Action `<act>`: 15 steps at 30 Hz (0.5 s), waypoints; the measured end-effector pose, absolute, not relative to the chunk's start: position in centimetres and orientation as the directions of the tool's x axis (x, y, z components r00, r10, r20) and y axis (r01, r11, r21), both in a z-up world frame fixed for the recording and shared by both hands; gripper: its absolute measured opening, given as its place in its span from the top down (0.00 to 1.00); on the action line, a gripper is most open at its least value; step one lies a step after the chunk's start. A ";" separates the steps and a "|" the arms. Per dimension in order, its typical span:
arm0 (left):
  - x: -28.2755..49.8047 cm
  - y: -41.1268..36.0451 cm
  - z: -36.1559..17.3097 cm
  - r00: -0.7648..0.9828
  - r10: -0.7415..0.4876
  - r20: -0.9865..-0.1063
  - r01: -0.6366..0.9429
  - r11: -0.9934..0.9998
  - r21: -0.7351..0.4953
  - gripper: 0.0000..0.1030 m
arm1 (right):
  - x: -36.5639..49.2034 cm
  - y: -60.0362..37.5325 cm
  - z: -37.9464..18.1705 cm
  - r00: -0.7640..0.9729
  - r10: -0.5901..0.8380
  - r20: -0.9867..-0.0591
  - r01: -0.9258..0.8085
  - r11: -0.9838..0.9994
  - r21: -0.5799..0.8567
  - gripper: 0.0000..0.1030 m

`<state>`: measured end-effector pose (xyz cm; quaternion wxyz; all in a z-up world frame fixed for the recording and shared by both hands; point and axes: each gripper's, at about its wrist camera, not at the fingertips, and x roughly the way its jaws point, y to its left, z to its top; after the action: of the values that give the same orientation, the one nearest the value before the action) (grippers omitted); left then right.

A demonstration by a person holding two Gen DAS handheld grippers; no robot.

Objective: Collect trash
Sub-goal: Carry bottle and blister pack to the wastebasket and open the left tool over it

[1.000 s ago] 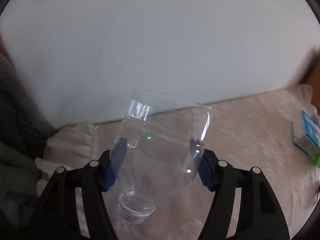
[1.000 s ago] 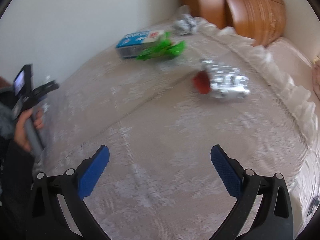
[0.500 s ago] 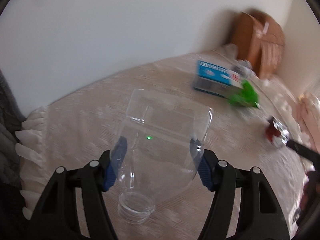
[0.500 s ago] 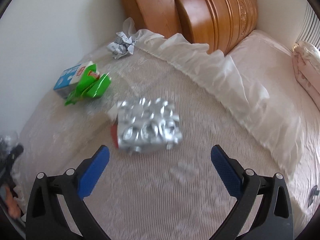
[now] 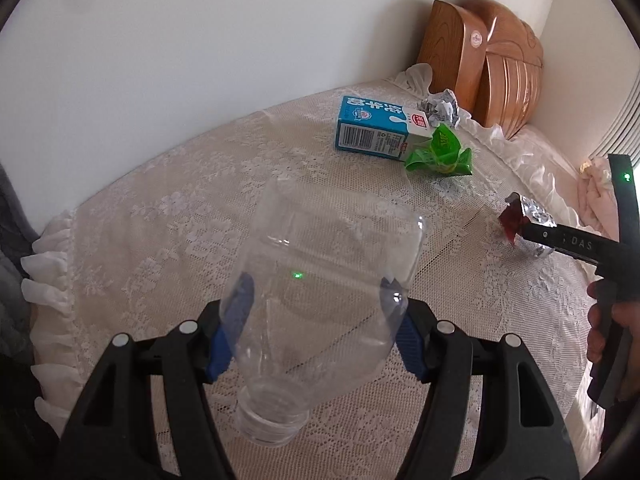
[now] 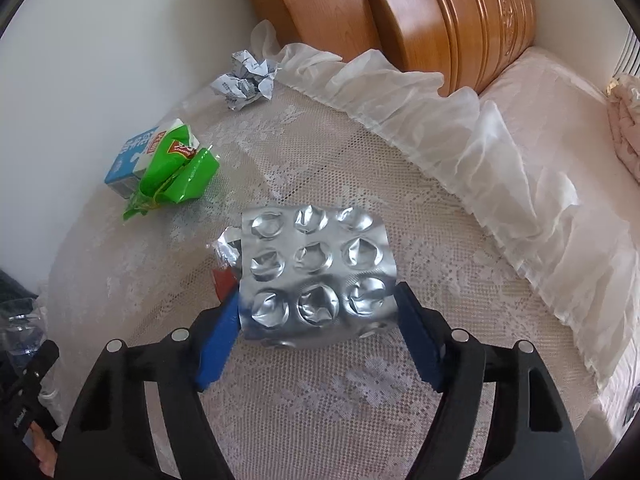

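A clear plastic bottle (image 5: 320, 260) with no cap hangs neck down over the lace bed cover (image 5: 180, 220), and my left gripper (image 5: 316, 292) is shut on its body. A silver blister pack (image 6: 316, 248) with a red scrap under its left edge lies on the cover. My right gripper (image 6: 316, 296) straddles it, jaws closing, and the blue pads meet its two side edges. In the left wrist view the same blister pack (image 5: 528, 216) shows at the right, partly behind a black finger of the right gripper.
A blue milk carton (image 5: 372, 132), a green wrapper (image 5: 440, 152) and a crumpled paper ball (image 5: 440, 108) lie by the white wall. A wooden headboard (image 6: 440, 20) stands behind the frilled edge (image 6: 480, 128). Pink bedding (image 6: 628, 120) lies at the far right.
The left gripper swung right with the bottle, from facing the wall to facing the trash. The right gripper moved in over the blister pack and its jaws narrowed onto it.
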<state>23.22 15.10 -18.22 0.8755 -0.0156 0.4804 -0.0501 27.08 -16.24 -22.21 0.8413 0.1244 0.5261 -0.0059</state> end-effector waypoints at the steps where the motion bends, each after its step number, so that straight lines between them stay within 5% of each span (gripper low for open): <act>1: 23.0 15.2 -18.0 0.535 -0.104 -0.838 0.072 0.994 -0.077 0.38 | 26.6 -16.3 -21.8 0.459 0.123 -0.880 0.139 0.968 0.208 0.28; 15: 18.6 13.4 -15.7 0.557 -0.142 -0.818 0.122 0.989 -0.088 0.38 | 17.7 -15.4 -16.4 0.577 0.123 -0.807 0.111 0.968 0.227 0.28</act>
<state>18.65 13.38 -15.67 0.8824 -0.0105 0.4644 -0.0747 17.66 -15.43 -16.45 0.8788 0.1272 0.4598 0.0034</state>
